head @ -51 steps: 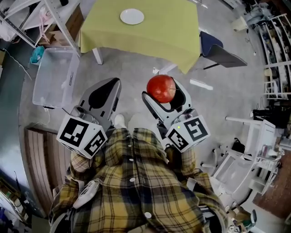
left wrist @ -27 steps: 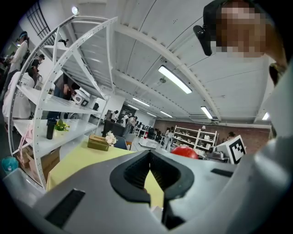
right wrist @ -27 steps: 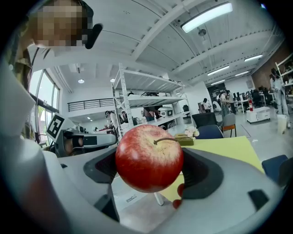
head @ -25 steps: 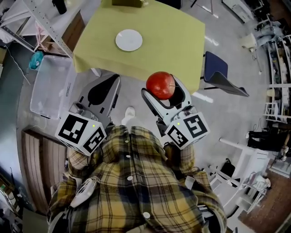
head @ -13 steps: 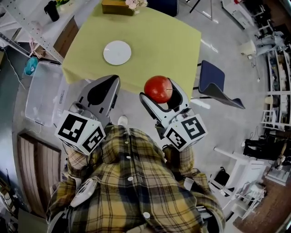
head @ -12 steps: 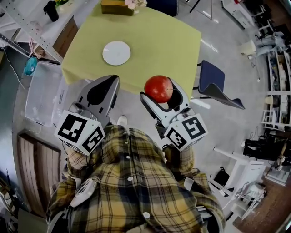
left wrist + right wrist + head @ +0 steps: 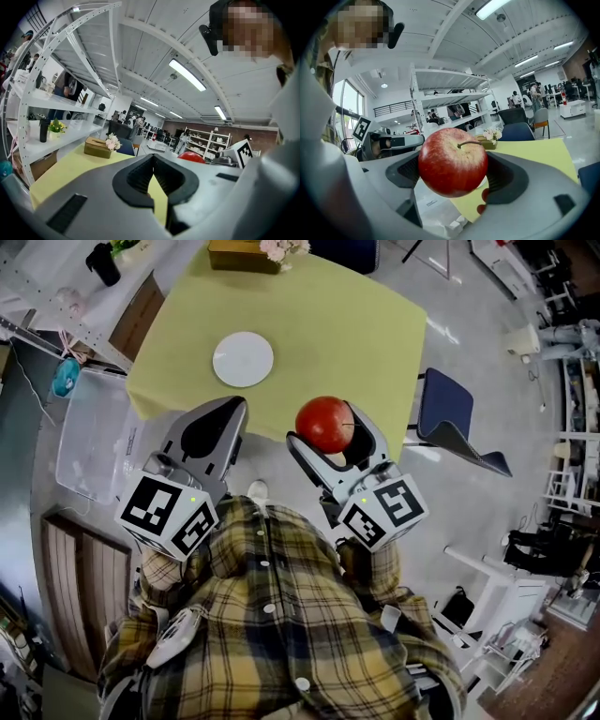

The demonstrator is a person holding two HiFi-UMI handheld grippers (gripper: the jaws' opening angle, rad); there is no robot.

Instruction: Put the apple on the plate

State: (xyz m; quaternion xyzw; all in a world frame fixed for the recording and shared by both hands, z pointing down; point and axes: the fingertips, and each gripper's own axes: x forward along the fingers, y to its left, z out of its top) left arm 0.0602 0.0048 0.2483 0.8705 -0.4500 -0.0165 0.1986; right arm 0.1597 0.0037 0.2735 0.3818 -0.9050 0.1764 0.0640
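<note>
A red apple sits clamped between the jaws of my right gripper, held in the air just short of the table's near edge. The white plate lies empty on the yellow-green tablecloth, left of centre and ahead of my left gripper. That left gripper has its jaws pressed together with nothing between them. In the left gripper view the apple peeks over the gripper body at right.
A tissue box with flowers stands at the table's far edge. A blue chair is right of the table. A clear plastic bin and metal shelving are at left. White racks stand at lower right.
The table and plate have come nearer and lower in the head view as the person walked up to them. Both grippers keep their pose, the apple still held.
</note>
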